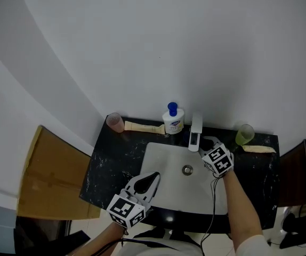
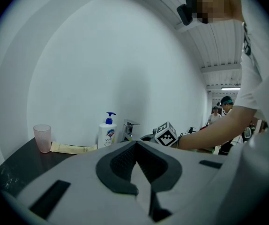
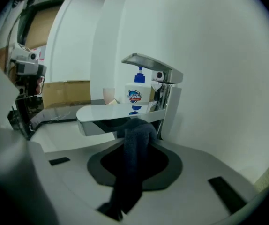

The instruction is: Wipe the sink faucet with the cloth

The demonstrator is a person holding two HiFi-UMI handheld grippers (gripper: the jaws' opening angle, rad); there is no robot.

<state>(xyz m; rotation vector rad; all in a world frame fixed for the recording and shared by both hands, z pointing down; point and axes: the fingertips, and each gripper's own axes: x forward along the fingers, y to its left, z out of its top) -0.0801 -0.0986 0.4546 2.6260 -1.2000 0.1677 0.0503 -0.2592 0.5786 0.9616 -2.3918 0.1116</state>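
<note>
Lower left of the head view: left claw (image 1: 152, 179) sits over the front edge of the sink (image 1: 158, 156), jaws together with nothing between them, idle. Its own view shows the same (image 2: 135, 148).

Centre: faucet (image 1: 196, 131) stands at the back rim on the dark worktop (image 1: 107, 159), just right of the soap bottle (image 1: 173, 120).

Right of centre: right claw (image 1: 209, 142) is right beside the faucet, clamped on the dark cloth (image 3: 133, 156), which hangs in a strip between the jaws (image 3: 137, 142). The bunched top of the cloth sits at the underside of the spout (image 3: 111, 118).

Step, as I judge it: wiping is under way or about to start at the spout. The next move calls for pressing the cloth on and dragging it along the spout, then up the body and handle.

Hard to tell:
- The head view is dim and the cloth can't be picked out there.
- Whether the cloth actually touches the spout is unclear.
- The faucet base is hidden behind the claw.
</note>
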